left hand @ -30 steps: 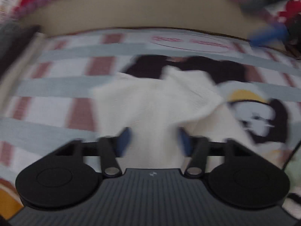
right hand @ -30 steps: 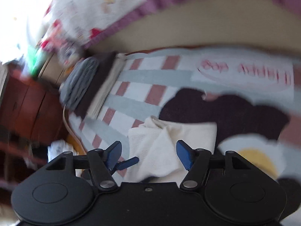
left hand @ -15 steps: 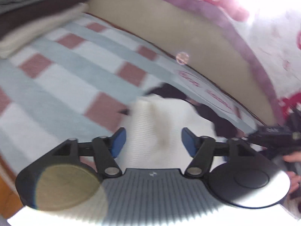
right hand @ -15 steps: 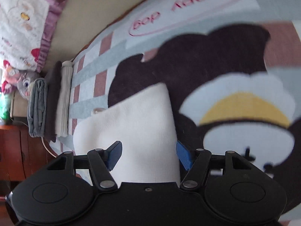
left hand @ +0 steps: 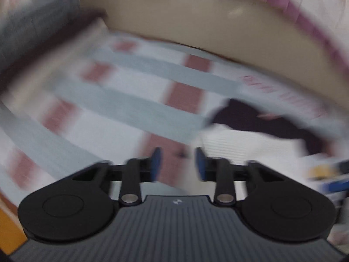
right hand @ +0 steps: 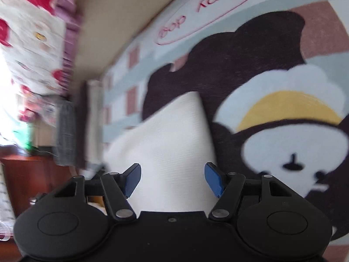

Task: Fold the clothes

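Underfoot is a rug (right hand: 272, 50) with grey and dusty-red stripes, a big cartoon dog and the words "Happy dog", running up to a beige bed edge (left hand: 218, 28) hung with a purple-trimmed cover.

On that rug lies the white garment (right hand: 170, 144), a ribbed cream knit, already brought into a compact flat panel with clean straight edges. My right tool (right hand: 172, 178) hangs just above its near end, fingers spread wide with nothing between them. My left tool (left hand: 177, 163) sits off the garment's left edge over a red stripe, its fingers parted by a narrower gap and, as far as the blur lets me judge, empty too.

Against the rug's far left side stands a stack of folded clothes (right hand: 72, 131) in grey, dark brown and cream, so several pieces lie folded. I judge the white one folded or close to it; whether it needs another fold, or just a move to the stack, I cannot settle.

In my right view its long axis runs away from me, tilting slightly right, the far corner pointing up into the dog's dark patch.
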Demonstrator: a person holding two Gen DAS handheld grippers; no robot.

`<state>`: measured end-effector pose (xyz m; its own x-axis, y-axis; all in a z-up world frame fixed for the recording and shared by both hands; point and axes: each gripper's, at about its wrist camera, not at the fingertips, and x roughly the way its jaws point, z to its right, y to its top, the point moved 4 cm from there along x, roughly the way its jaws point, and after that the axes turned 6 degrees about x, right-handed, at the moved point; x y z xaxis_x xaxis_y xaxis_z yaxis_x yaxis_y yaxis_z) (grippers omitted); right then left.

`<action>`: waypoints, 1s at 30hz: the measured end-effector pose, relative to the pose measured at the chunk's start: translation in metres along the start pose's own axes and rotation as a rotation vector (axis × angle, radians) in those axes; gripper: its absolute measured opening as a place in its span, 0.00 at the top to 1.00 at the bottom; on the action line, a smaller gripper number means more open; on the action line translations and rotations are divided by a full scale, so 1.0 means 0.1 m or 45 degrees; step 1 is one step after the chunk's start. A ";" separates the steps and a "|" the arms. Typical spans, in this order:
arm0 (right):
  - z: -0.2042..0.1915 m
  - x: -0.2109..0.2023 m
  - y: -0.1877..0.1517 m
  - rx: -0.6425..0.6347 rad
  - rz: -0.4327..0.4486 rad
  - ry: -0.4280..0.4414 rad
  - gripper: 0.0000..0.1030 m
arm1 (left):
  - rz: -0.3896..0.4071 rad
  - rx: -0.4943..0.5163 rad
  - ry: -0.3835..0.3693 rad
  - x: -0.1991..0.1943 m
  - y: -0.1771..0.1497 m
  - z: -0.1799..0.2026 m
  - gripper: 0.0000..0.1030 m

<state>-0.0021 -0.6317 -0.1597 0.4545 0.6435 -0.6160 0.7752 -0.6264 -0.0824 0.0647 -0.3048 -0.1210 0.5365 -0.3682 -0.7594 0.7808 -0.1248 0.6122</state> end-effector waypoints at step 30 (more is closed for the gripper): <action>-0.02 0.46 -0.06 -0.231 -0.199 -0.066 0.17 | -0.258 0.008 -0.279 0.62 -0.15 0.09 0.04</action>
<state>0.0150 -0.5976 -0.1864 0.3033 0.7001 -0.6464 0.9025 -0.4288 -0.0410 0.0834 -0.3336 -0.1749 0.2872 -0.5252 -0.8010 0.8626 -0.2218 0.4548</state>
